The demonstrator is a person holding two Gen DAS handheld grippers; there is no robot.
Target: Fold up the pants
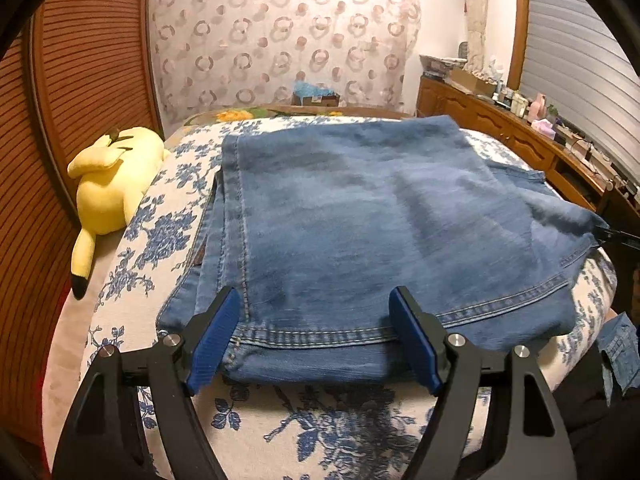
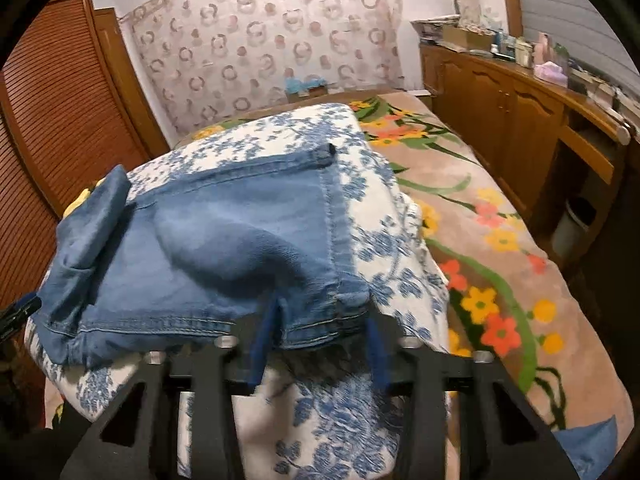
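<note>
Blue denim pants (image 1: 360, 216) lie folded on a white cushion with blue flowers (image 1: 320, 432). My left gripper (image 1: 316, 316) is open, its blue pads (image 1: 216, 340) on either side of the near hem at the pants' left corner, which lies between them. In the right wrist view the pants (image 2: 224, 248) are rumpled, with a raised bulge in the middle. My right gripper (image 2: 320, 332) is open around the near right corner of the pants. Its fingers (image 2: 262, 344) are blurred.
A yellow plush toy (image 1: 108, 184) lies left of the cushion by a slatted wooden door (image 1: 60, 120). A flowered bedspread (image 2: 492, 264) extends right. A wooden cabinet (image 2: 520, 120) with clutter on top runs along the right wall.
</note>
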